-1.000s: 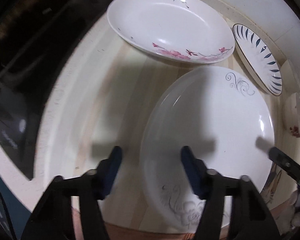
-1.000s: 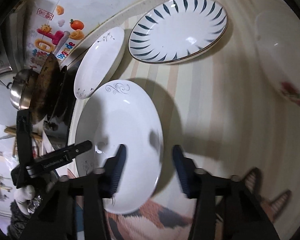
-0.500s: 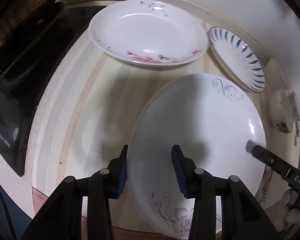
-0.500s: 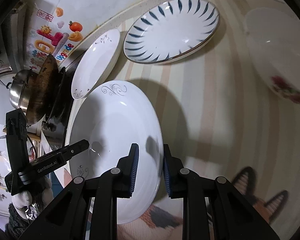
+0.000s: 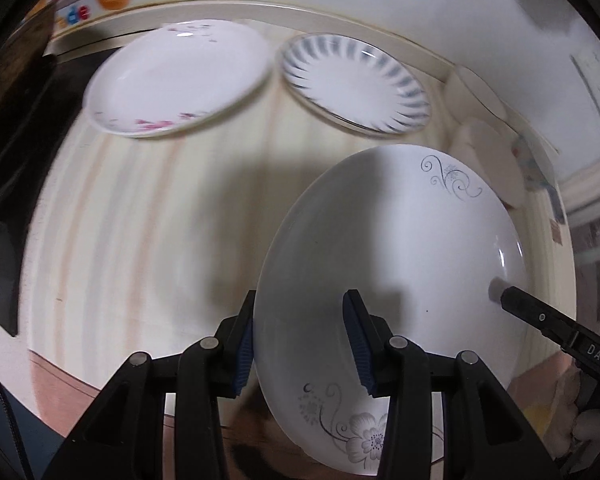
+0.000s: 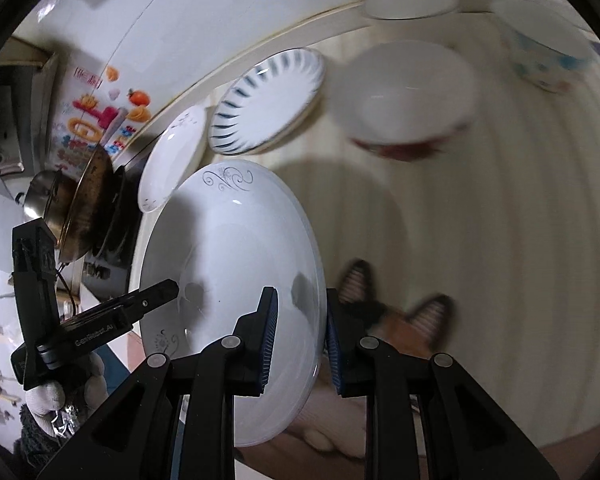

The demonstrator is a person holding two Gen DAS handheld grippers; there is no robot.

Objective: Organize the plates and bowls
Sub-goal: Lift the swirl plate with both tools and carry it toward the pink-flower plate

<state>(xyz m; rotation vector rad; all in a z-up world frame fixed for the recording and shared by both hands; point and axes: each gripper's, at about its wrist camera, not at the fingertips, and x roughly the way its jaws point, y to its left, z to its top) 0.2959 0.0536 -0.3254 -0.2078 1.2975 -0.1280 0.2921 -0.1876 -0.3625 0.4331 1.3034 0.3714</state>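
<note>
Gripping the white plate (image 5: pixel 392 280) by opposite rims, my left gripper (image 5: pixel 305 344) clamped its nine o'clock edge while my right gripper (image 6: pixel 298 344) pinched its three o'clock edge, so the plate sat between both sets of pads above the striped counter (image 5: pixel 160 208). Farther off, at eleven o'clock, lay the pink-flowered plate (image 5: pixel 180 80); at twelve, the blue-striped plate (image 5: pixel 356 84).

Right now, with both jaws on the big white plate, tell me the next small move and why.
Probably carry the white plate toward the blue-striped plate to stack it: the left gripper and right gripper each clamp an opposite rim, and it looks lifted off the counter.
</note>
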